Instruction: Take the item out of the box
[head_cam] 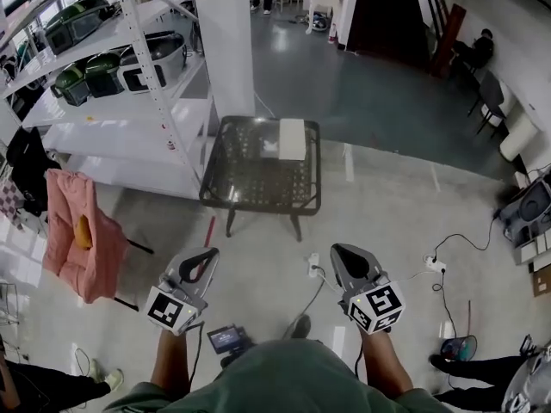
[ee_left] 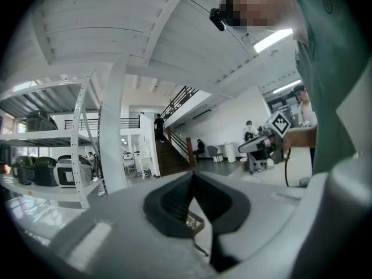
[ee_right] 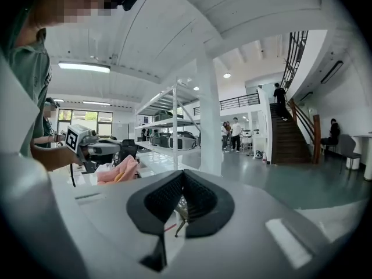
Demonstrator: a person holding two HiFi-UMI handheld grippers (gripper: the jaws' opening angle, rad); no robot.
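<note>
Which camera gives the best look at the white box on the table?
The head view: the box lies in plain sight on the table. In both gripper views the shut jaws cover that spot, and the box cannot be made out.

A white oblong box [head_cam: 293, 138] lies flat near the far right corner of the dark glass table [head_cam: 250, 179], its long side running away.

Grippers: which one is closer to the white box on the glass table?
The right gripper: the white box sits on the right side of the glass table, more nearly ahead of it. The left gripper is farther off.
</note>
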